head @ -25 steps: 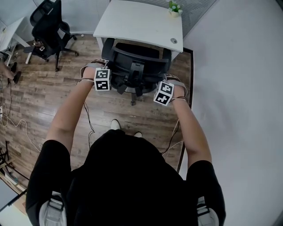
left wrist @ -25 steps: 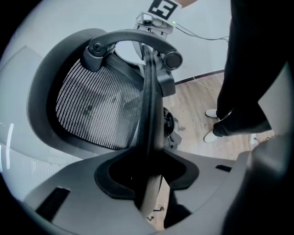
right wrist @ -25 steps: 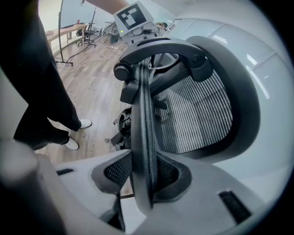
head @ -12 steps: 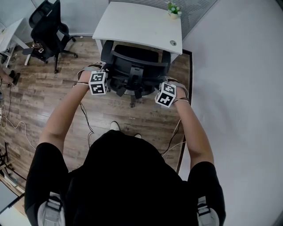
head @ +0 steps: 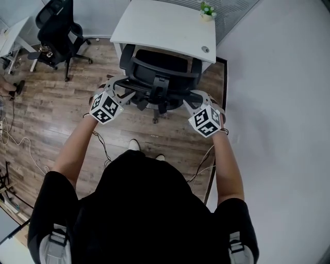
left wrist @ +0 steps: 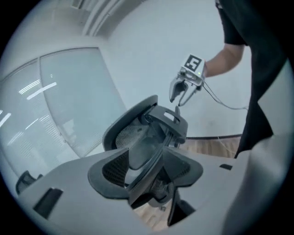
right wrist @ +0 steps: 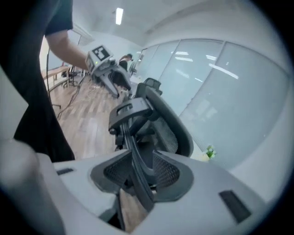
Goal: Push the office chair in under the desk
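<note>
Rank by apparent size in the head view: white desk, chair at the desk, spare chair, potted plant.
Largest, too close to split: white desk and chair at the desk.
Next: spare chair, though it stands farther off.
Smallest: potted plant.

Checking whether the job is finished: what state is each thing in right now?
Desk: upright, plant on its far corner.
Office chair: in under the desk, backrest sticking out.
Left gripper: open, empty, jaws just opened wider.
Right gripper: open, empty, jaws just opened wider.
Second chair: standing apart, unused.
</note>
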{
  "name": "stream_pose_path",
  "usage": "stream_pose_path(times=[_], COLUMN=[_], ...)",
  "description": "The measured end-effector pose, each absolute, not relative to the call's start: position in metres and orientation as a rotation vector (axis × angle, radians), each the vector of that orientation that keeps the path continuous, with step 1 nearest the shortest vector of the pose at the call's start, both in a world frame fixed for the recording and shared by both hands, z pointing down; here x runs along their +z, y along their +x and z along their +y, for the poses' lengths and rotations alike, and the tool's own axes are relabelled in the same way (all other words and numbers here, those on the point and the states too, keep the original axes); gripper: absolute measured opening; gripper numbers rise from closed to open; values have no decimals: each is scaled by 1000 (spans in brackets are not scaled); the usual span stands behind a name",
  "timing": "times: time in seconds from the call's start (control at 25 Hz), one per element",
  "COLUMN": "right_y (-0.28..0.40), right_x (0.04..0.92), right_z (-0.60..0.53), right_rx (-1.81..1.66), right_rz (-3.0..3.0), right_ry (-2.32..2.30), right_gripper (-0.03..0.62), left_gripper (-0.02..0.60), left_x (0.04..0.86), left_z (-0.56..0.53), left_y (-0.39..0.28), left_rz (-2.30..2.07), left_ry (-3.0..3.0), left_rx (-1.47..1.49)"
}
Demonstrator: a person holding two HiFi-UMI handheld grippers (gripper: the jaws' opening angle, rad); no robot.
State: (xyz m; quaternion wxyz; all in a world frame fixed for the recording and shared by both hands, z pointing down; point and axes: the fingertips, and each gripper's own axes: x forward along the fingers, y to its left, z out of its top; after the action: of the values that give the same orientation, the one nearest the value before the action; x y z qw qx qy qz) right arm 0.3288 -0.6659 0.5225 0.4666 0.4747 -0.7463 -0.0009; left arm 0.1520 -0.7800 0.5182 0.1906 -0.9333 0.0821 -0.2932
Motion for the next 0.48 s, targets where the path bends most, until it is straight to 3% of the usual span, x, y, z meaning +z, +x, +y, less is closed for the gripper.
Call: stream_pose_path(times=[0.2,0.48], right_y=[301,264], right_x=[473,412], right_z=[-658,-642], right_rx=[102,85], right_rz=[-2134,-2388], right_ry=[1490,1730], right_gripper=[129,68], left_gripper=[211,130], left_x=[463,412], left_z=[-753,-710], left_y=[156,163], left_rz=[394,452], left_ry=[-2891,-3009], left_rx=[-490,-197])
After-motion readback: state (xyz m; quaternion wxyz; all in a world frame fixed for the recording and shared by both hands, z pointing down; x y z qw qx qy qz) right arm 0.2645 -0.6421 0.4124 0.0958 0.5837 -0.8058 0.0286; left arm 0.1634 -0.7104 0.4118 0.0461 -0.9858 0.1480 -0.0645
